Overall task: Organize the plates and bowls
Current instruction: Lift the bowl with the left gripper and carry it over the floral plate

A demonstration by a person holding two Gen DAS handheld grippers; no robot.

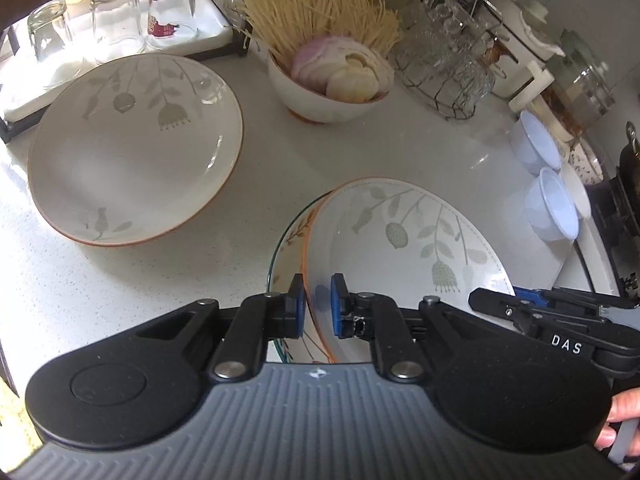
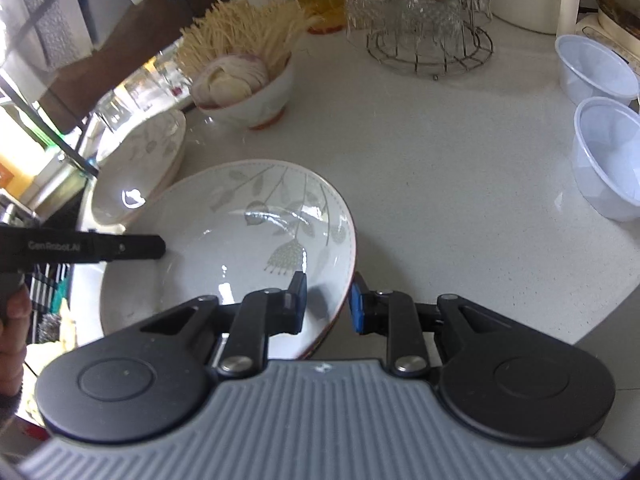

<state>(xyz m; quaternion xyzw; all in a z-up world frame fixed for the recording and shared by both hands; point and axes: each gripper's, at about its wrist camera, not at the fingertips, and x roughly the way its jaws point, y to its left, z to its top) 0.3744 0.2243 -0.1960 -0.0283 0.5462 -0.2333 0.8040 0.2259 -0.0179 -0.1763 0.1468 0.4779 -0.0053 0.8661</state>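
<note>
Left tongs [image 1: 316,306]: pinched tight on the near rim of the leaf-pattern plate [image 1: 404,248].
Right tongs [image 2: 328,300]: clamped on that plate's opposite rim.
Held plate: carried tilted above the table [image 1: 320,152], a glass plate [image 1: 286,240] under it.
Second plate [image 1: 136,148]: flat at 10 o'clock.
Onion bowl [image 1: 320,96]: at 12 o'clock.

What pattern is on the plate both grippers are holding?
Grey-green leaves and flowers on white, orange-brown rim, on the plate; clearest from the right wrist.
</note>
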